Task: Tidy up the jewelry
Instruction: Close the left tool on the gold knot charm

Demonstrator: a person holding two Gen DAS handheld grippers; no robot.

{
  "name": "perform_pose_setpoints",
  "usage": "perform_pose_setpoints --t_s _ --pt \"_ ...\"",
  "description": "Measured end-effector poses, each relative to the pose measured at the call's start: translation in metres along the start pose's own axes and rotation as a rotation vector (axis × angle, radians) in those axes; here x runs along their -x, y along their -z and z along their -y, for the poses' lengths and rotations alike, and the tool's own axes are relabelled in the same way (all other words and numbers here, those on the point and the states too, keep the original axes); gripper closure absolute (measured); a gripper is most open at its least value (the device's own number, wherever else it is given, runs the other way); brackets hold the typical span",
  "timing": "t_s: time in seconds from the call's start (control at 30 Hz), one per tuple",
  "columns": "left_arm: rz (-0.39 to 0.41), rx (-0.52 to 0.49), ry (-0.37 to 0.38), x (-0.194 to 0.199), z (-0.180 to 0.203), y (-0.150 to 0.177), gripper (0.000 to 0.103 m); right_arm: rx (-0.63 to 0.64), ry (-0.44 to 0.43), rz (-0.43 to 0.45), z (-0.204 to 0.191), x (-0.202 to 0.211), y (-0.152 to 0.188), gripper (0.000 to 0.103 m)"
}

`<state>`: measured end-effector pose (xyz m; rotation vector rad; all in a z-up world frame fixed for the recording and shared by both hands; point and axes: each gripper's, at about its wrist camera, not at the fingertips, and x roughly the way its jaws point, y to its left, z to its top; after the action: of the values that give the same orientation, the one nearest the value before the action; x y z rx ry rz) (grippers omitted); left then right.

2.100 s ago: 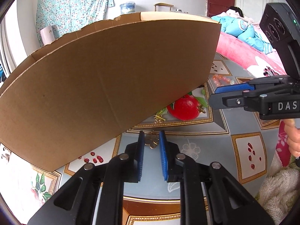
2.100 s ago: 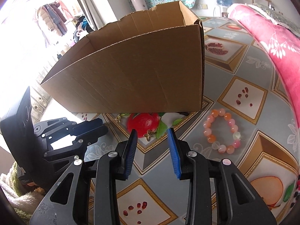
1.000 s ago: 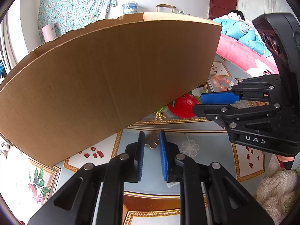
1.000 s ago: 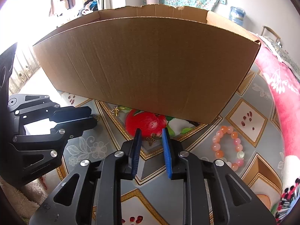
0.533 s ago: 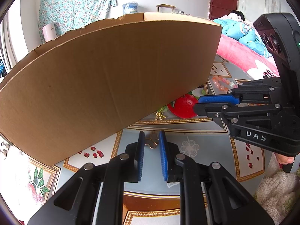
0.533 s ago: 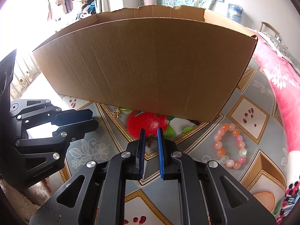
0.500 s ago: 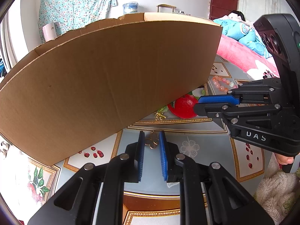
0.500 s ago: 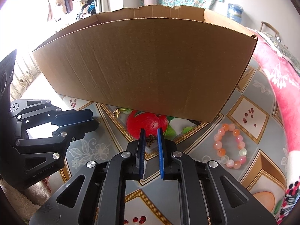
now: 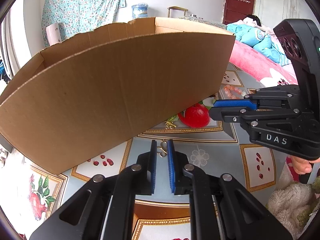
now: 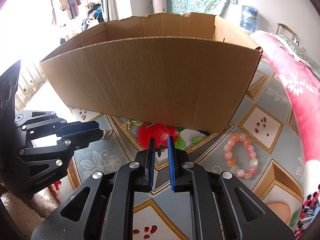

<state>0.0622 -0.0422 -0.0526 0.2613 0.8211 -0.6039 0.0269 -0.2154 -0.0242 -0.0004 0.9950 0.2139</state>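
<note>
My left gripper (image 9: 162, 143) is shut on a small gold heart-shaped charm (image 9: 163, 150) and holds it just above the patterned tablecloth, close to the cardboard box (image 9: 112, 92). My right gripper (image 10: 160, 141) is shut on a small bronze butterfly charm (image 10: 160, 149) and holds it in front of the box (image 10: 156, 80). Each gripper shows from the side in the other's view, the right one (image 9: 215, 108) and the left one (image 10: 99, 131). A small gold charm (image 9: 170, 123) lies at the box's foot, also in the right wrist view (image 10: 127, 124). A pink and orange bead bracelet (image 10: 240, 156) lies on the cloth to the right.
The open-topped box fills the far side of both views. A pink flowered blanket (image 10: 296, 92) lies along the right. A fluffy cream towel (image 9: 290, 204) lies near the person's hand (image 9: 302, 164). The tablecloth (image 10: 260, 124) has fruit prints.
Both grippers have risen a little with their charms, so the box's inside rim now shows. The right gripper closed on the butterfly charm over the last two seconds.
</note>
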Motion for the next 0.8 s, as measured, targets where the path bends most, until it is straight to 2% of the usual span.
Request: perform_pose_setpoints --t_s 0.3,0.33,0.37,0.43,0.63,0.73,0.8 --pt "-0.006 -0.011 0.009 0.007 0.001 -0.001 0.093 -0.006 -0.012 0.012 0.002 0.011 0.005 0.093" --pt "-0.020 -0.011 0.021 0.005 0.001 -0.001 0.088 -0.007 -0.016 0.011 0.002 0.012 0.005 0.093" --pt "-0.032 -0.007 0.023 0.003 0.000 -0.001 0.077 -0.007 -0.018 0.012 0.002 0.012 0.006 0.093" --pt "-0.041 0.003 0.019 -0.001 -0.001 -0.003 0.072 -0.006 -0.022 0.014 0.004 0.012 0.005 0.093" --pt "-0.051 0.021 0.021 -0.009 -0.003 -0.005 0.072 -0.014 -0.030 0.018 0.004 0.009 0.007 0.093" --pt "-0.052 0.006 0.005 -0.012 -0.002 -0.004 0.073 -0.018 -0.036 0.017 0.006 0.008 0.006 0.093" --pt "-0.048 -0.030 -0.022 -0.011 0.003 -0.003 0.076 -0.018 -0.037 0.018 0.007 0.008 0.006 0.093"
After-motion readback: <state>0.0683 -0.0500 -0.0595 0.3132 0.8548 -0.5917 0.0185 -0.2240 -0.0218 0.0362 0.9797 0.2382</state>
